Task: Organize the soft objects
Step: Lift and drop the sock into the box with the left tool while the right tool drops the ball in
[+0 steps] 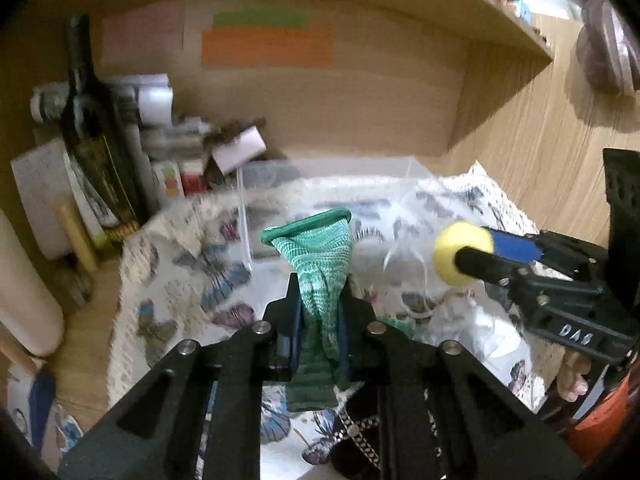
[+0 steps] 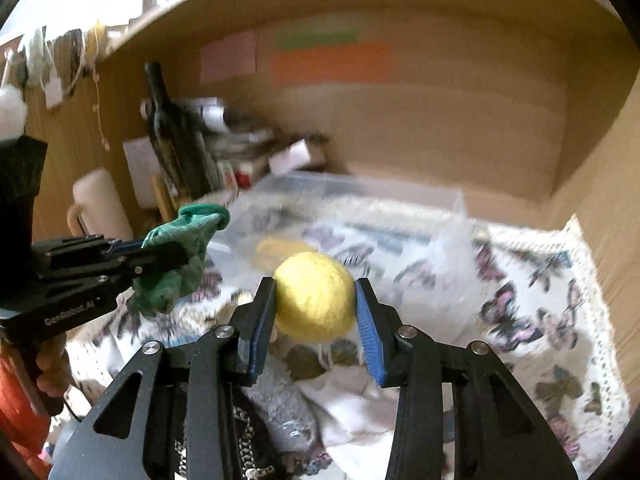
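My left gripper (image 1: pixel 319 304) is shut on a green knitted sock (image 1: pixel 320 256) and holds it up above the butterfly-print cloth (image 1: pixel 180 280). The sock also shows in the right wrist view (image 2: pixel 180 256), at the left, in the left gripper (image 2: pixel 168 258). My right gripper (image 2: pixel 316 300) is shut on a yellow soft ball (image 2: pixel 314 296) above the cloth (image 2: pixel 520 304). The ball also shows in the left wrist view (image 1: pixel 460 254), at the right, held by the right gripper (image 1: pixel 486 254). A clear plastic box (image 2: pixel 360 196) stands behind, with something yellow (image 2: pixel 280 250) inside.
A dark bottle (image 1: pixel 86 128), jars and packets crowd the back left of the wooden shelf. A pale mug (image 2: pixel 102 204) stands at the left. A grey soft item (image 2: pixel 280 404), a chain strap (image 2: pixel 244 432) and white fabric (image 2: pixel 352 412) lie under my right gripper.
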`<state>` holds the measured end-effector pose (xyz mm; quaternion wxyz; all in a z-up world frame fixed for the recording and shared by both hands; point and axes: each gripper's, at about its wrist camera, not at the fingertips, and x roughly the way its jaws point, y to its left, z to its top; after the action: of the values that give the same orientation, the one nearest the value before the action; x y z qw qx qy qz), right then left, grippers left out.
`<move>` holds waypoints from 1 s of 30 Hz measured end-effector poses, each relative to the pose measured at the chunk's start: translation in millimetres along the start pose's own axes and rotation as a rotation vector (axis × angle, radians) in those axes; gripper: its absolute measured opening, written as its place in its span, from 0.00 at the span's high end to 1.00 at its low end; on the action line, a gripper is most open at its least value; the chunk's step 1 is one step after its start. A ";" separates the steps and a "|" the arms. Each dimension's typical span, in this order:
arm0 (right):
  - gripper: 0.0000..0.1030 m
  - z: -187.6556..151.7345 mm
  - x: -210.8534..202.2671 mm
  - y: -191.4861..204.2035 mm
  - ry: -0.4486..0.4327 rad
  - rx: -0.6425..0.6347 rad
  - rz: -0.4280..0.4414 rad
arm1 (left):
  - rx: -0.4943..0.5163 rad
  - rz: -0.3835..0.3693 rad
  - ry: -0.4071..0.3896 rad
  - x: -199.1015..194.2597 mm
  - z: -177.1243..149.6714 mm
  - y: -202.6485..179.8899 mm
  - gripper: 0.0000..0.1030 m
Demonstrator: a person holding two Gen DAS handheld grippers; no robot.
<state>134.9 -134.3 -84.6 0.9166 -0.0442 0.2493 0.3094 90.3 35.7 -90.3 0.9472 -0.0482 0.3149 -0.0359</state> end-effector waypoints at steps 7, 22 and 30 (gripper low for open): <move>0.65 20.2 -26.4 -10.2 -0.103 0.009 -0.045 | 0.014 0.001 -0.102 -23.6 26.3 -1.8 0.86; 0.65 61.6 -21.5 -41.0 -0.184 0.017 -0.132 | 0.076 0.040 -0.211 -20.9 85.7 -10.2 0.86; 0.65 67.8 14.6 -57.8 -0.109 0.037 -0.141 | 0.050 0.050 -0.126 27.3 102.9 -3.0 0.86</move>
<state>208.0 -156.9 -36.8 0.9490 -0.0280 0.2011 0.2413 173.7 37.1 -24.1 0.9666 -0.0185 0.2549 -0.0168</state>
